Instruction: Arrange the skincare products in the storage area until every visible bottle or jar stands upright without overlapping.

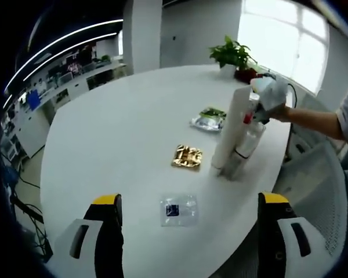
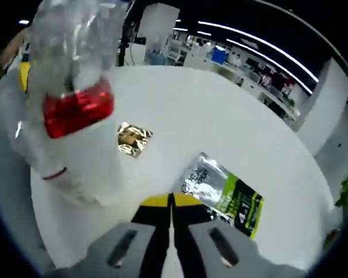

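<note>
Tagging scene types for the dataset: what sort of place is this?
Most likely an open-plan office or lab. A large white round table stands in front, long workbenches with gear run behind it under strip ceiling lights, and a potted plant sits by a bright window.

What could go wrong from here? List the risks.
1. The tall white tube and the clear bottle beside it stand close to the table edge; a nudge from the right gripper could tip them over or off.
2. The right gripper's jaws look shut and empty, so it may push rather than grasp.
3. The gold packet lies near the tube's base.
</note>
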`<state>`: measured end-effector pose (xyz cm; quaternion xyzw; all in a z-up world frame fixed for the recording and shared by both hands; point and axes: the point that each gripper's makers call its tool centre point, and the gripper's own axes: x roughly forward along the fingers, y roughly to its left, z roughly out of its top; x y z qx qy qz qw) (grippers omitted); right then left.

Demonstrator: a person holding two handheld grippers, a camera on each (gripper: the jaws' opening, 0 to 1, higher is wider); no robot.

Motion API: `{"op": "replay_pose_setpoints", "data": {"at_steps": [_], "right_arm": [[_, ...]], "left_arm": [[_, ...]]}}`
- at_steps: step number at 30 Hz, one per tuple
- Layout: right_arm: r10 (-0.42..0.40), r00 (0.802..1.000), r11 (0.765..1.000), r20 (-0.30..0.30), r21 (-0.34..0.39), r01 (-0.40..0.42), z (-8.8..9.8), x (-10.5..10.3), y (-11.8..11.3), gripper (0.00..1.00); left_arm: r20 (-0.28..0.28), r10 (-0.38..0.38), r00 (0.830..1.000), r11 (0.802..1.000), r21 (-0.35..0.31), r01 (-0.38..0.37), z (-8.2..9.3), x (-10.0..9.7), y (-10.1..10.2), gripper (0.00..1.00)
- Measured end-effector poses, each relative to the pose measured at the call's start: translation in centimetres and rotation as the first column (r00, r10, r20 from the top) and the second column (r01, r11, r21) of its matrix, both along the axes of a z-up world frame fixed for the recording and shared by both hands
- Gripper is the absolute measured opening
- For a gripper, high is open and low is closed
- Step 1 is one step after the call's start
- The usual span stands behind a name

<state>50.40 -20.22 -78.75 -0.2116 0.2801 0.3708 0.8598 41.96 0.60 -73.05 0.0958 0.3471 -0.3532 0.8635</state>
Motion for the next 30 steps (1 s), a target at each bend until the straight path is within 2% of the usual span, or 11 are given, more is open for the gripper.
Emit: {"op": "replay_pose_setpoints", "data": {"at_steps": [3, 4, 5, 10, 12, 13, 16, 20, 21, 24, 30], "right_arm": [[-0.04, 0.999, 0.993, -0.037, 0.108, 0.044, 1.1, 1.0, 0.1, 0.01], [-0.043, 0.998, 0.992, -0.041, 0.12, 0.048, 1.1, 1.2, 0.0, 0.01], [-0.057, 0.996, 0.982, -0.07, 0.177, 0.069, 1.6, 1.8, 0.2, 0.01], [-0.082, 0.989, 0.954, -0.125, 0.277, 0.114, 3.0, 3.0, 0.4, 0.01], [-0.088, 0.988, 0.946, -0.128, 0.3, 0.123, 3.5, 3.6, 0.4, 0.01], [-0.09, 0.986, 0.939, -0.137, 0.32, 0.13, 3.7, 3.7, 0.5, 0.01], [-0.102, 0.981, 0.909, -0.165, 0.385, 0.159, 4.5, 4.7, 0.8, 0.01], [-0.126, 0.974, 0.886, -0.188, 0.421, 0.196, 5.3, 5.0, 1.4, 0.01], [-0.13, 0.97, 0.867, -0.206, 0.451, 0.212, 5.7, 5.3, 1.6, 0.01], [-0.136, 0.965, 0.836, -0.224, 0.498, 0.233, 6.6, 6.2, 1.9, 0.01], [-0.144, 0.968, 0.818, -0.207, 0.526, 0.234, 7.8, 8.1, 2.5, 0.01]], "left_arm": [[0.004, 0.004, 1.0, 1.0, 0.001, -0.004, 0.0, 0.7, 0.0, 0.92], [0.0, 0.002, 1.0, 1.0, 0.002, -0.002, -0.1, 0.9, 0.0, 0.92], [-0.002, 0.002, 1.0, 1.0, 0.005, -0.002, -0.1, 1.1, 0.0, 0.91], [0.015, -0.017, 1.0, 0.999, 0.047, 0.016, -0.3, 2.6, 0.3, 0.86], [0.032, 0.03, 0.999, 0.996, 0.078, -0.032, -0.4, 3.7, 1.1, 0.8], [0.037, 0.028, 0.999, 0.996, 0.083, -0.031, -0.4, 4.1, 1.3, 0.77], [0.055, 0.054, 0.997, 0.997, 0.048, -0.056, 0.0, 5.3, 1.3, 0.74], [0.072, 0.049, 0.996, 0.998, 0.028, -0.051, 0.5, 6.7, 0.9, 0.7], [0.068, 0.037, 0.997, 0.999, 0.021, -0.039, 0.5, 7.0, 0.5, 0.71], [0.075, 0.004, 0.997, 1.0, -0.021, -0.003, 0.9, 7.9, -0.7, 0.68], [0.097, -0.036, 0.995, 0.999, -0.018, 0.038, 1.2, 10.0, -1.8, 0.61]]}}
